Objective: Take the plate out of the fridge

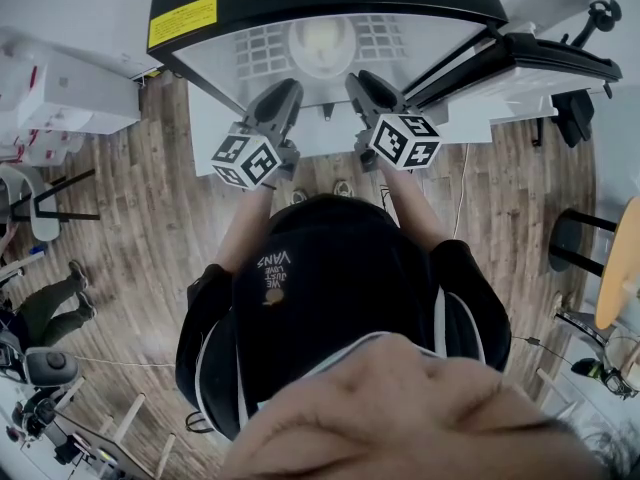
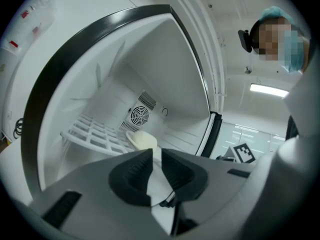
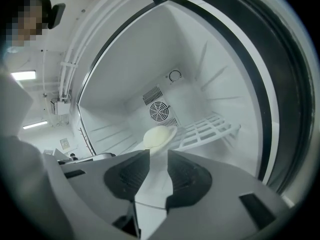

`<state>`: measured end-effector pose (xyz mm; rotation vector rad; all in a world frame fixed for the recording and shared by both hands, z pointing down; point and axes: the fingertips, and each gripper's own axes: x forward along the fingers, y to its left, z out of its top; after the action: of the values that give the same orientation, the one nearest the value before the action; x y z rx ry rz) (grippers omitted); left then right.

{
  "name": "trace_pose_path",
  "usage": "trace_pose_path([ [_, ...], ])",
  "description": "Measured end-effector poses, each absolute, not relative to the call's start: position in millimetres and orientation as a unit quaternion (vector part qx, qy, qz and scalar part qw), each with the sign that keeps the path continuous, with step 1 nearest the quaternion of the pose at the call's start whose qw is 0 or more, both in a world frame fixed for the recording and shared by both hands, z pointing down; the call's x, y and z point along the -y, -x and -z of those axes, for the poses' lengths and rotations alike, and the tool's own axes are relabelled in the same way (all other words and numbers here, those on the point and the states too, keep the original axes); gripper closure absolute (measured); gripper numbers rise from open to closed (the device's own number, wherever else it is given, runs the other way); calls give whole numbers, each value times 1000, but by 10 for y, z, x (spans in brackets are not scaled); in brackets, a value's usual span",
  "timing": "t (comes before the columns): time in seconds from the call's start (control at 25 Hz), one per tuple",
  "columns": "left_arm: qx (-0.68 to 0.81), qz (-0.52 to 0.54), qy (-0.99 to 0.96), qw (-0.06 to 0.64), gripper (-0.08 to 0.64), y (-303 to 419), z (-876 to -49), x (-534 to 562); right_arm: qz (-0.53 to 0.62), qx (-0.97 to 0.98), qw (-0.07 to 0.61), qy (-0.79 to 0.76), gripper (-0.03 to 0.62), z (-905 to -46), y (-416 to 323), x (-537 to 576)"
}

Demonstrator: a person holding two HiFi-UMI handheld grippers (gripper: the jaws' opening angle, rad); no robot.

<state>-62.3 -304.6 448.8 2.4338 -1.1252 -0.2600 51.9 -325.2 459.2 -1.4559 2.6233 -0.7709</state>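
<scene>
The fridge (image 1: 200,13) stands open in front of me, white inside. A pale round plate (image 1: 322,40) lies on its floor near the back, below the fan. My left gripper (image 1: 285,90) and right gripper (image 1: 365,80) both point into the opening, short of the plate. In the left gripper view the plate (image 2: 142,140) shows just beyond the left gripper (image 2: 156,151), whose jaws are shut on nothing. In the right gripper view the plate (image 3: 159,136) lies ahead of the right gripper (image 3: 158,153), whose jaws stand apart with nothing between them.
A white wire shelf (image 2: 92,134) (image 3: 207,129) runs along one inner side wall. The fridge door (image 1: 540,68) hangs open at the right. A white cabinet (image 1: 70,93) stands at the left, a seated person's legs (image 1: 50,303) lower left, a black stool (image 1: 575,238) at the right.
</scene>
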Motion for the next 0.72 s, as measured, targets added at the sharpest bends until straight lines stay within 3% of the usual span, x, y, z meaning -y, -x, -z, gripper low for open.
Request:
trace_pose_path([
  [0.16,413,102,-870,248,440,634,-4528,3086,271,-845,42,459,488,-4593,-509,3269],
  [0.72,371,207,-811,402,399,613,-4552,3190,395,-817,141,396,439,-4585,-393,3327],
])
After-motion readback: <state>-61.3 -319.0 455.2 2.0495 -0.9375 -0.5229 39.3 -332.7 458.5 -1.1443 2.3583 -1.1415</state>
